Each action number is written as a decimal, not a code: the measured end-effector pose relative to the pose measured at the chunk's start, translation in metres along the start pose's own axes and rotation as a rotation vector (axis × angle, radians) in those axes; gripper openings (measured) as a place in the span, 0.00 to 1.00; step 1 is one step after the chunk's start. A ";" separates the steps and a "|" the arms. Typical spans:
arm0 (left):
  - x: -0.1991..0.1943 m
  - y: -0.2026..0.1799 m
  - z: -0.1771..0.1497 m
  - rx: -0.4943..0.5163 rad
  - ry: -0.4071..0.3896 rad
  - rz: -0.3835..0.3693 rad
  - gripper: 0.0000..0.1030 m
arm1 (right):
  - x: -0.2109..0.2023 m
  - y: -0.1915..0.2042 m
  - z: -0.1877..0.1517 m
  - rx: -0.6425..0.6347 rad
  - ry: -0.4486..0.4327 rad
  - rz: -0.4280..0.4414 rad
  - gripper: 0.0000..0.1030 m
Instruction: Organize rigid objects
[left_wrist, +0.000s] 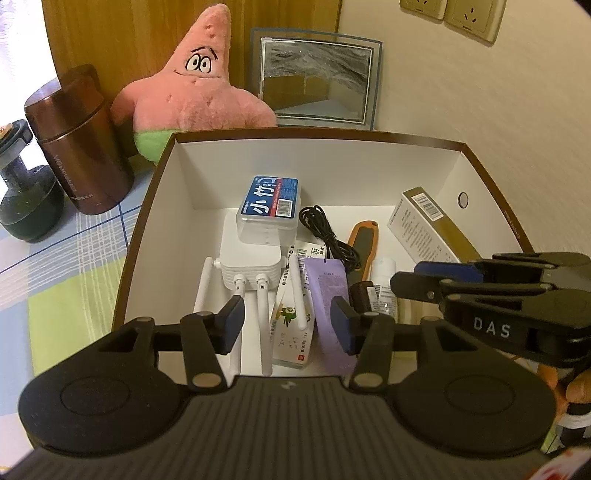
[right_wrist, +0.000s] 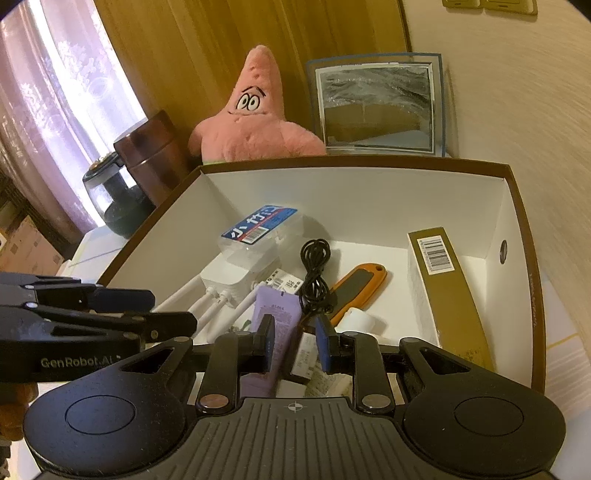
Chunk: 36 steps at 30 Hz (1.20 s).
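Here the rigid objects lie gathered in an open box (left_wrist: 491, 192) with white inner walls and a brown rim, which fills the middle of both wrist views. In the left wrist view a white router (left_wrist: 248, 264) with thin antennas sits left of centre, and a clear case with a blue label (left_wrist: 271, 206) rests on top of it. Just right of these lie a coiled black cable (left_wrist: 327, 236), an orange-edged tool (left_wrist: 364, 243), a lavender tube (left_wrist: 330, 295) and a printed carton (left_wrist: 291, 328), and a gold and white carton (left_wrist: 424, 225) leans at the right wall of the box. The left claw (left_wrist: 287, 323) hangs low in its frame above the router's antennas and the lavender tube, its jaws partly apart with nothing pressed between the pads. The right claw (right_wrist: 294, 343) sits low in its own frame over the near end of the tube and a small labelled item, its jaws narrow, and whether the pads press on anything cannot be told. Behind the box, in the upper part of the left wrist view, stand a pink star-shaped plush toy (left_wrist: 195, 92), a framed picture (left_wrist: 314, 77), a brown metal canister (left_wrist: 77, 144) and a dark round device (left_wrist: 26, 199), on a worktop with a checked cloth (left_wrist: 62, 280).
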<state>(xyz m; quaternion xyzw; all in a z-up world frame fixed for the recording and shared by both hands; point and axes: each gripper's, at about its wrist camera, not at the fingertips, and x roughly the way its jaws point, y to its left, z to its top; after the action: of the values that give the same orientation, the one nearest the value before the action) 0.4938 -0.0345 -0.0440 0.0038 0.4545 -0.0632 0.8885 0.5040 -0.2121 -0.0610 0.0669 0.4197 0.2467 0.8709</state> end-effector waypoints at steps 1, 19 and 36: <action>-0.001 0.000 0.000 0.000 -0.001 0.001 0.46 | 0.000 0.000 0.000 0.001 0.001 0.001 0.21; -0.036 -0.006 -0.009 -0.014 -0.071 0.046 0.54 | -0.032 0.001 -0.016 0.002 -0.026 0.027 0.58; -0.136 -0.012 -0.070 -0.081 -0.200 0.141 0.76 | -0.103 0.034 -0.053 -0.029 -0.053 0.079 0.69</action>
<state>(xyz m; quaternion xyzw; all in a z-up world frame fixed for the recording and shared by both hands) 0.3573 -0.0275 0.0249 -0.0063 0.3644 0.0179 0.9310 0.3969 -0.2368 -0.0118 0.0773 0.3898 0.2848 0.8723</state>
